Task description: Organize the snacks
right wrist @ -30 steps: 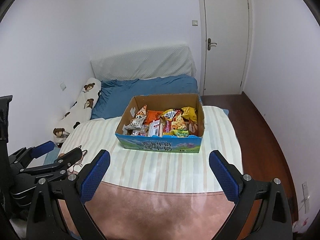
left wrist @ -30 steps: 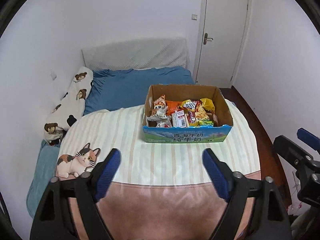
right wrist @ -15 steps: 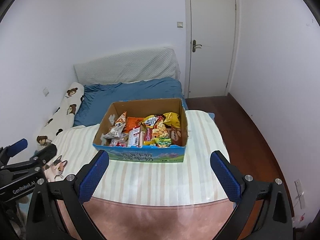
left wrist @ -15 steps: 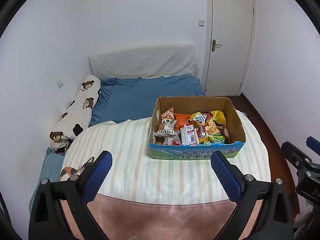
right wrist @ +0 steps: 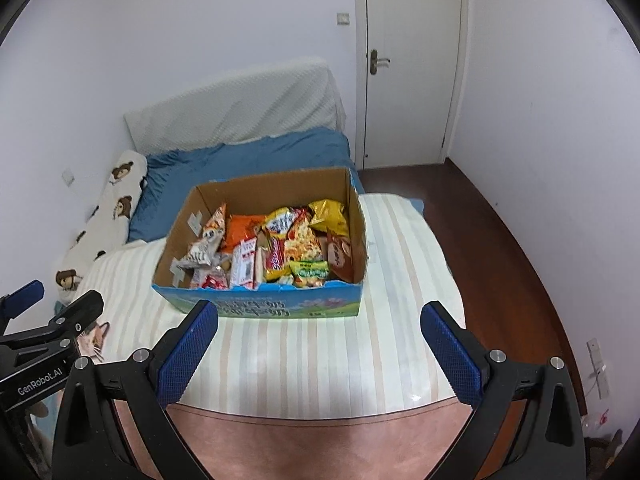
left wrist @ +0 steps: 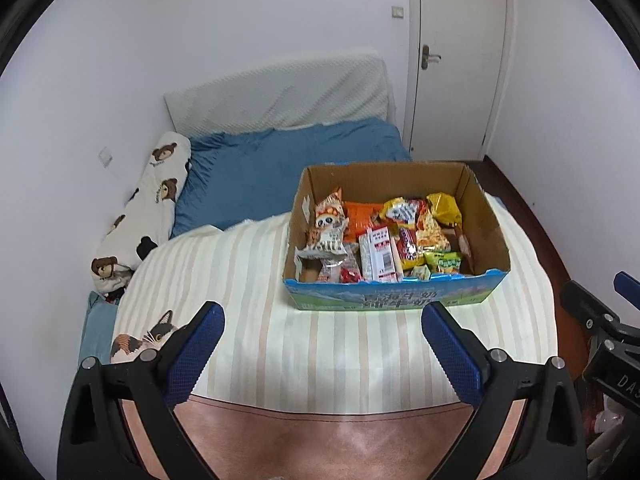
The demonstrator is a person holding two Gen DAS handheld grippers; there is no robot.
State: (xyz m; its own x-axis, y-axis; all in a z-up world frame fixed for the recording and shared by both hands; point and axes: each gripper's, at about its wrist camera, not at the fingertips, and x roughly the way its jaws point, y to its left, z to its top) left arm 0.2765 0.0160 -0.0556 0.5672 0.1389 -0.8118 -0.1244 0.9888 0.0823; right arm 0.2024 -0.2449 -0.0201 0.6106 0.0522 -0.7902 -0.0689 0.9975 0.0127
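Short of the cardboard box (left wrist: 396, 236), both pairs of jaws are standing wide apart and holding nothing. The left gripper (left wrist: 322, 350) is hovering over the striped blanket (left wrist: 320, 352) on the near side of the box, its blue pads framing bare fabric. The right gripper (right wrist: 318, 350) is hanging in much the same way, with its left pad just overlapping the box's printed front wall in its own view. Neither is touching the box or anything in it.

Inside the box, the snacks (right wrist: 280, 248) are lying packed together: a white carton (left wrist: 380, 256) upright near the box's middle, an orange packet (left wrist: 360, 216) behind it, a yellow bag (left wrist: 444, 208) toward the box's far right corner, a green packet (right wrist: 310, 270) against its front wall.

Judging from this, the risks are lying in the crowding and the soft footing. Jaws going into the box could be pinching two slippery wrappers at once, or crushing a puffed bag. A push against the box wall could be sliding or tipping it, since the bed beneath the box is giving little support. The two grippers, side by side before the box, could also be colliding on the way in.

Both grippers are being held above the box's near side, tilted downward toward it, the left one to the left of the right.
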